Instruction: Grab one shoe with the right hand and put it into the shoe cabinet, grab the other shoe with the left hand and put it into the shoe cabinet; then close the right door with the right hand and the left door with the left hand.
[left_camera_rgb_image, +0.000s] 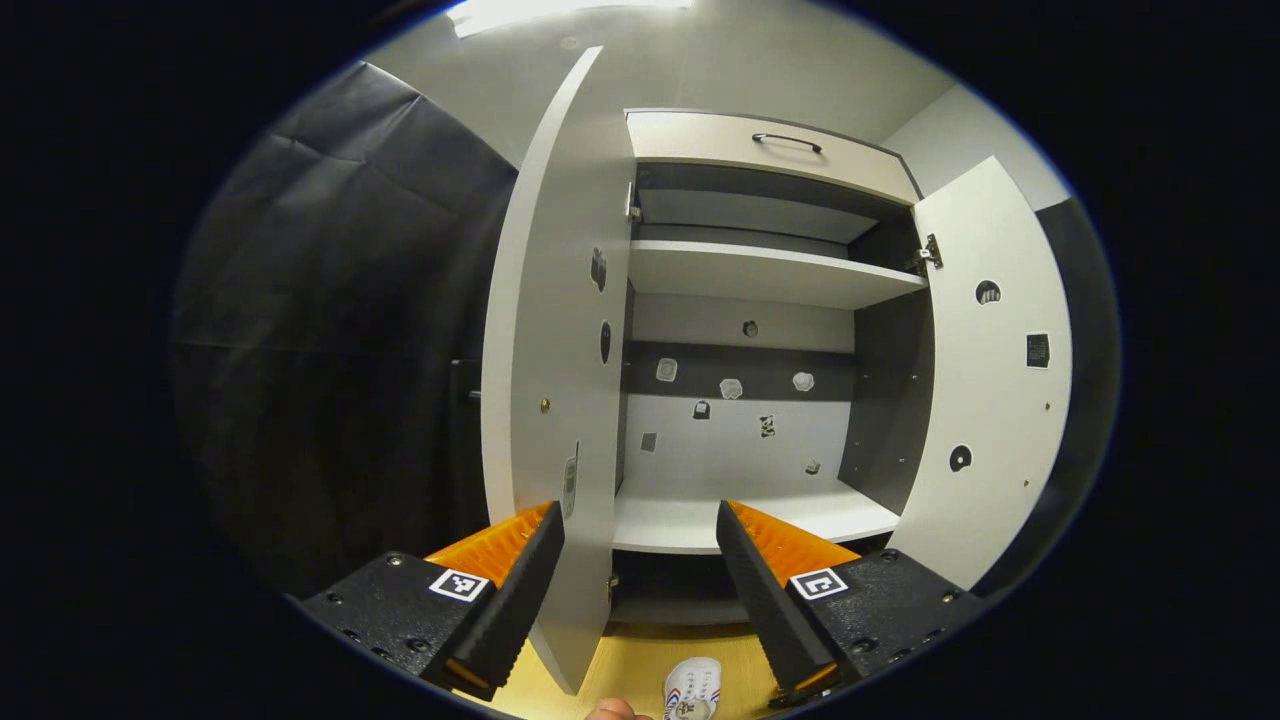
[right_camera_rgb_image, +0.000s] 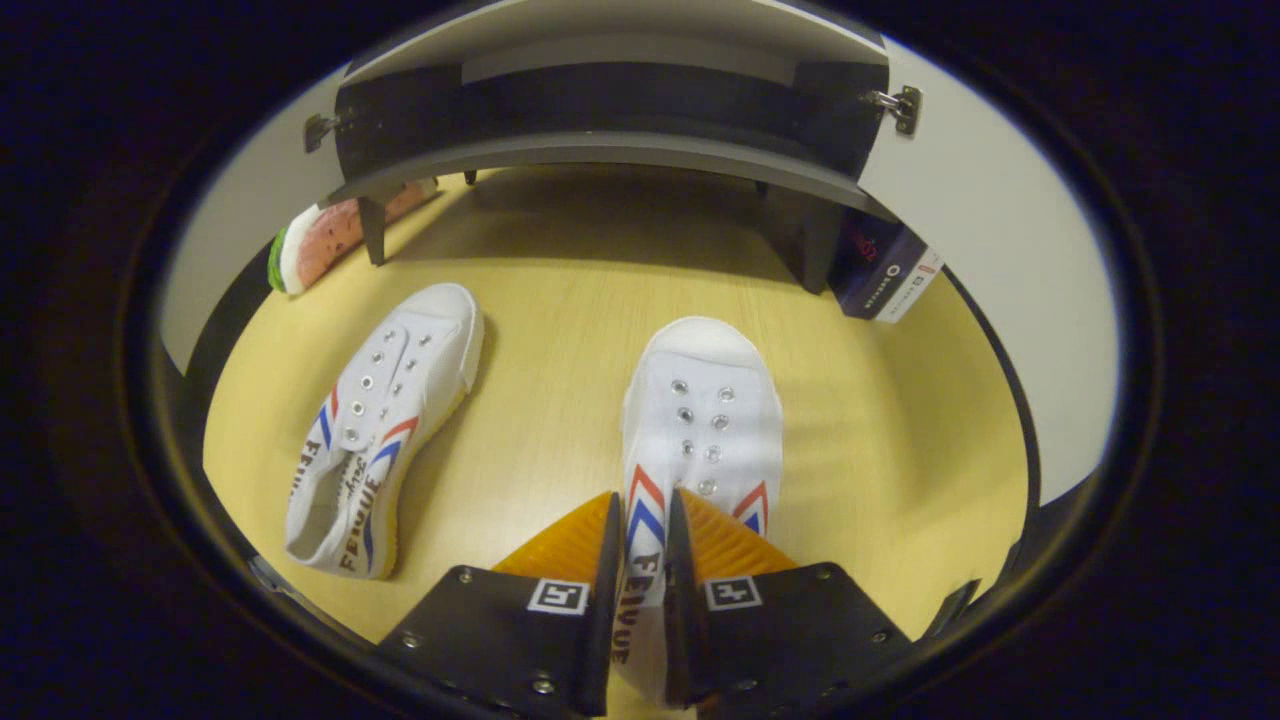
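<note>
My right gripper (right_camera_rgb_image: 640, 560) pinches one white canvas shoe (right_camera_rgb_image: 700, 430) on the wooden desk (right_camera_rgb_image: 900, 420); my left gripper (left_camera_rgb_image: 640, 560) hangs spread before the open grey shoe cabinet (left_camera_rgb_image: 760, 275).

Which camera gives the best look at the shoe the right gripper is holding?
The right gripper view: the held shoe shows from toe to collar, with the right gripper pinching its side wall. The left gripper view shows a white shoe's toe at its bottom edge; I cannot tell which shoe.
</note>
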